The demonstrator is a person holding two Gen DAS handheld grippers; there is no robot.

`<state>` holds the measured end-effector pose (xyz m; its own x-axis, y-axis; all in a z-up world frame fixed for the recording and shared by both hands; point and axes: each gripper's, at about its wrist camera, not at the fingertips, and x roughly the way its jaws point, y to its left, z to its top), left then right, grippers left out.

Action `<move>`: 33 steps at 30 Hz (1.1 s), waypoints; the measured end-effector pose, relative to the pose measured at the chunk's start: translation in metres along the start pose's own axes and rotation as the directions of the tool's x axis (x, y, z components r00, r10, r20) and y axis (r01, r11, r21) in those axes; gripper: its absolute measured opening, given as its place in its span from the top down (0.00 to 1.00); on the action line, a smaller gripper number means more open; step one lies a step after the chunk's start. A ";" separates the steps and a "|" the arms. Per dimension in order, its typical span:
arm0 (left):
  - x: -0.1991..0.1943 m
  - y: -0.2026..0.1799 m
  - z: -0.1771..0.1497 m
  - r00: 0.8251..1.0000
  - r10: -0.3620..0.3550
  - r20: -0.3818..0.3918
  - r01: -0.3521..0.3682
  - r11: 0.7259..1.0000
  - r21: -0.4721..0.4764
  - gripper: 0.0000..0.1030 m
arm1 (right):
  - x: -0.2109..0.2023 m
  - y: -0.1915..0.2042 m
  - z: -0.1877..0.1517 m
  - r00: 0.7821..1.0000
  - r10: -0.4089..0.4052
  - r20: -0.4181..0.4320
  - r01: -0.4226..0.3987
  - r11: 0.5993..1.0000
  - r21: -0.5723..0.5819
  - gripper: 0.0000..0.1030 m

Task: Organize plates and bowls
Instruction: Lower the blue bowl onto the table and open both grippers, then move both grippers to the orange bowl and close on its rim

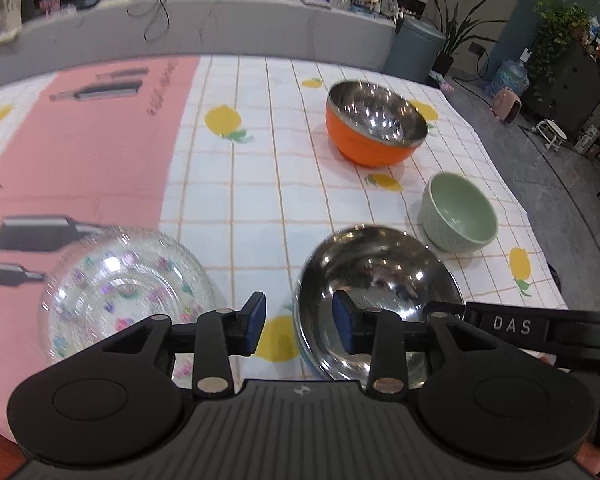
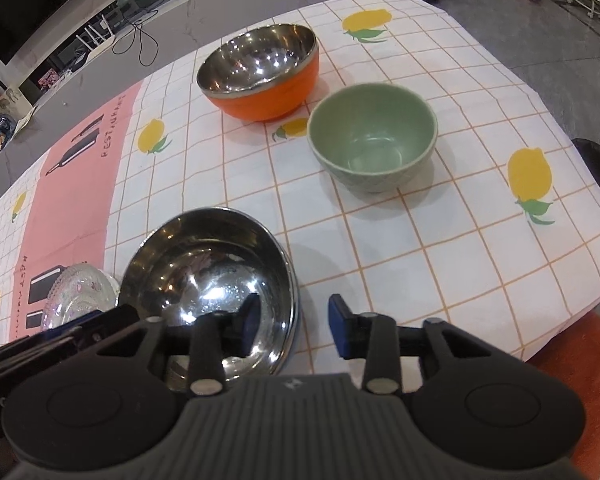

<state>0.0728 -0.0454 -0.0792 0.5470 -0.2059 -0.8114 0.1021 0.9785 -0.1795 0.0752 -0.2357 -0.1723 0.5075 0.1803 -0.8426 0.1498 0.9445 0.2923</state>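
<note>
My left gripper (image 1: 299, 326): jaws apart, blue pads facing each other, nothing between them, held level and low. My right gripper (image 2: 293, 328): likewise parted and gripping nothing. My right gripper's black arm crosses the left view's lower right.

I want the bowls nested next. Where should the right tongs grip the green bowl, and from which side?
Grip the green bowl by its near rim, one finger inside, one outside, coming from above. It stands upright and open, apart from the orange bowl, and looks too wide to span.
</note>
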 end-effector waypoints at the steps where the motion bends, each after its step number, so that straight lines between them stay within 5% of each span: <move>1: -0.003 -0.002 0.001 1.000 0.015 0.020 -0.015 1.000 0.016 0.58 | -0.001 0.001 0.000 1.000 0.002 0.003 -0.002 1.000 -0.009 0.57; 6: -0.019 -0.006 0.006 0.991 0.069 0.113 -0.078 0.994 0.079 0.56 | -0.014 0.011 -0.001 0.998 -0.027 0.059 0.032 0.996 -0.081 0.50; 21: -0.032 -0.018 0.067 0.982 0.000 0.191 -0.026 0.991 0.134 0.56 | -0.047 0.019 0.037 0.977 -0.002 0.213 0.025 0.994 -0.106 0.48; 33: 0.012 -0.025 0.125 0.992 -0.036 0.124 0.026 0.996 0.083 0.56 | -0.026 0.010 0.099 0.976 -0.022 0.218 0.026 1.000 -0.016 0.48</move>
<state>0.1804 -0.0701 -0.0153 0.6415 -0.2375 -0.7294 0.1851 0.9707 -0.1532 0.1471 -0.2581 -0.1024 0.6771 0.0955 -0.7296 0.1492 0.9531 0.2633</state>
